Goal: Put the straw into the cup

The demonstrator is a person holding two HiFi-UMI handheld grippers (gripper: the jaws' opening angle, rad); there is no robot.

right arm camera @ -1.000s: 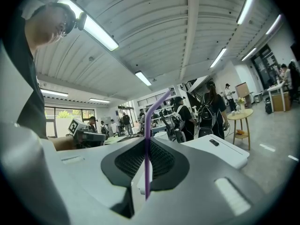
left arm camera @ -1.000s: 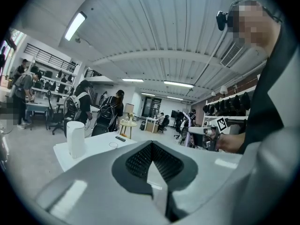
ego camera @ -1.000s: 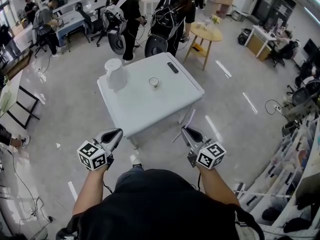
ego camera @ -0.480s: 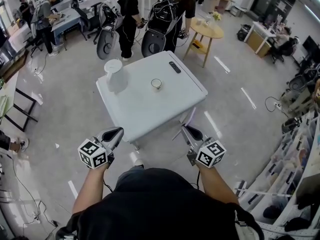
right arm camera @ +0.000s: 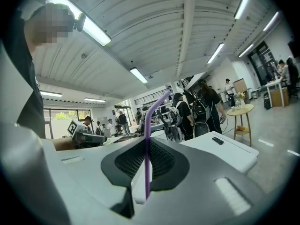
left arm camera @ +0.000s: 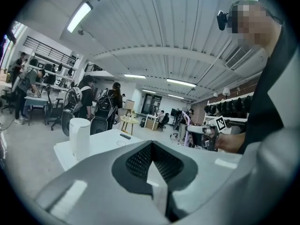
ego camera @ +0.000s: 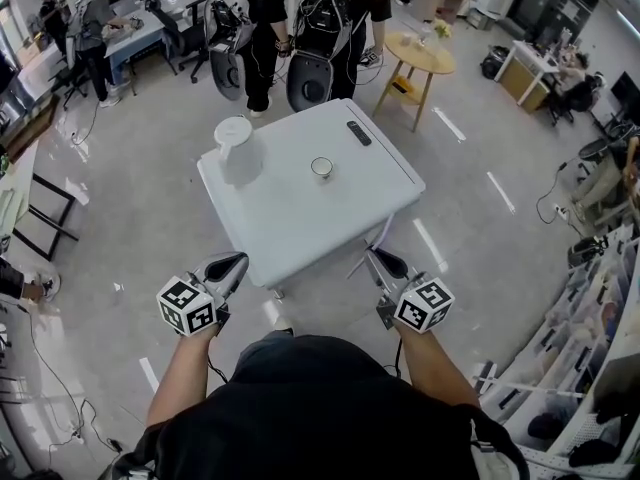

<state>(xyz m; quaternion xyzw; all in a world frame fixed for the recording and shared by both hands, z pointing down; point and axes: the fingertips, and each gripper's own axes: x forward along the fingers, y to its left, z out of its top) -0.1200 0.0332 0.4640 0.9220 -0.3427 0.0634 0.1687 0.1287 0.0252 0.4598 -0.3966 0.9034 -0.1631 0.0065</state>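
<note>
Workshop floor, table (ego camera: 290, 218) standing ahead | right gripper (ego camera: 376, 259) pinching straw (right arm camera: 147, 144) upright | left gripper (ego camera: 234, 264) pressing shut on nothing | cup (ego camera: 321, 167) sitting mid-table, well apart | step: carrying straw in (approach seemingly just starting) | next: aiming tip over rim, lowering.

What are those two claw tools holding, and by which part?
The right gripper is shut on a thin purple plastic straw, pinching its lower part; the rest sticks out beyond the jaws. The left gripper is shut and holds nothing.
</note>
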